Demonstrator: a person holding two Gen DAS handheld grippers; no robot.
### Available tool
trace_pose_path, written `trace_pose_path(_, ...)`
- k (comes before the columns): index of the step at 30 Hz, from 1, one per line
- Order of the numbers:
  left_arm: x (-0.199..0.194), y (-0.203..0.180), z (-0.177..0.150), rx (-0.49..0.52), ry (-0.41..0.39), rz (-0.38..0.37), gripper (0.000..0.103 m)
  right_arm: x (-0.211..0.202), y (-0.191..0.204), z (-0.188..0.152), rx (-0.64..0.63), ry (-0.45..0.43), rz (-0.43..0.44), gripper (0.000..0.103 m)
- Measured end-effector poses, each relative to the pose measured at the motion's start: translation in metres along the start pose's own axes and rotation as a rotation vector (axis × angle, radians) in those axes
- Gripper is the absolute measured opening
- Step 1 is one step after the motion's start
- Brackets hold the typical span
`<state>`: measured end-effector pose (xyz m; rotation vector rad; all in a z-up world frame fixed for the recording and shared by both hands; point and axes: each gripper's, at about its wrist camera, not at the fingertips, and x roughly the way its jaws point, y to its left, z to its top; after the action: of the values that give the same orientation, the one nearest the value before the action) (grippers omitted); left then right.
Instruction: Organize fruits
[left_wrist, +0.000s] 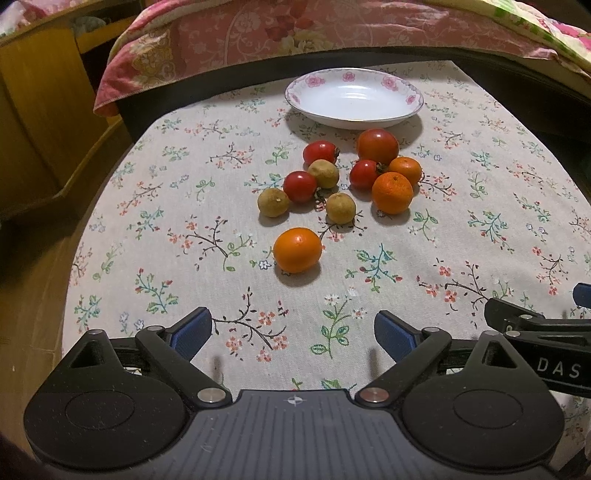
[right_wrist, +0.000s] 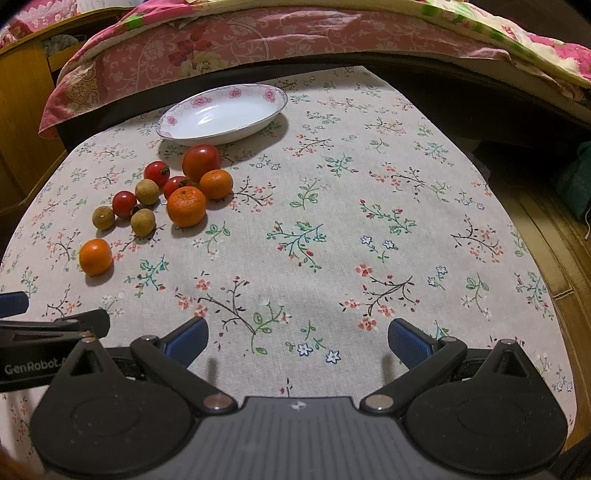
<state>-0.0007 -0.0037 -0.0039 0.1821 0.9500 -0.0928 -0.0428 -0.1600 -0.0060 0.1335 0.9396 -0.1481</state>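
A white plate (left_wrist: 406, 99) with a pink flower rim stands empty at the far side of the table; it also shows in the right wrist view (right_wrist: 177, 122). In front of it lie several fruits: red tomatoes (left_wrist: 377, 146), oranges (left_wrist: 392, 192) and brown longans (left_wrist: 340, 208). One orange (left_wrist: 297, 250) lies apart, nearest my left gripper (left_wrist: 293, 332), which is open and empty above the cloth. My right gripper (right_wrist: 297, 338) is open and empty, to the right of the fruits (right_wrist: 186, 206). The lone orange (right_wrist: 95, 257) is at its left.
A floral tablecloth (right_wrist: 332, 240) covers the table. A bed with a pink floral quilt (left_wrist: 295, 33) runs behind the table. A wooden cabinet (left_wrist: 33, 122) stands at the left. The other gripper shows at the edge of each view (left_wrist: 535, 325).
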Motion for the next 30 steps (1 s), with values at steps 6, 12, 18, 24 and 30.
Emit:
trace_pose_path(6,0.0009,0.0002,0.0003,-0.004,0.002,0.0,0.097,0.001,0.0001,0.0007,0.001,0.007,0.004,0.098)
trace_pose_path(12,0.0011,-0.0012,0.0004,0.004,-0.001,0.007,0.096,0.0029,0.0002,0.0013,0.001,0.012,0.006,0.098)
trace_pose_path(18,0.0017,-0.0009,0.0011,0.003,-0.002,0.006,0.096,0.0039,0.0,0.0013,0.007,0.016,0.008,0.098)
trace_pose_path(24,0.0018,-0.0011,0.002,0.004,0.001,0.007,0.095,0.0041,-0.0002,0.0022,0.011,0.018,0.008,0.098)
trace_pose_path(30,0.0019,-0.0013,0.0026,0.003,0.0,0.007,0.095,0.0043,0.0002,0.0032,0.012,0.021,0.007,0.098)
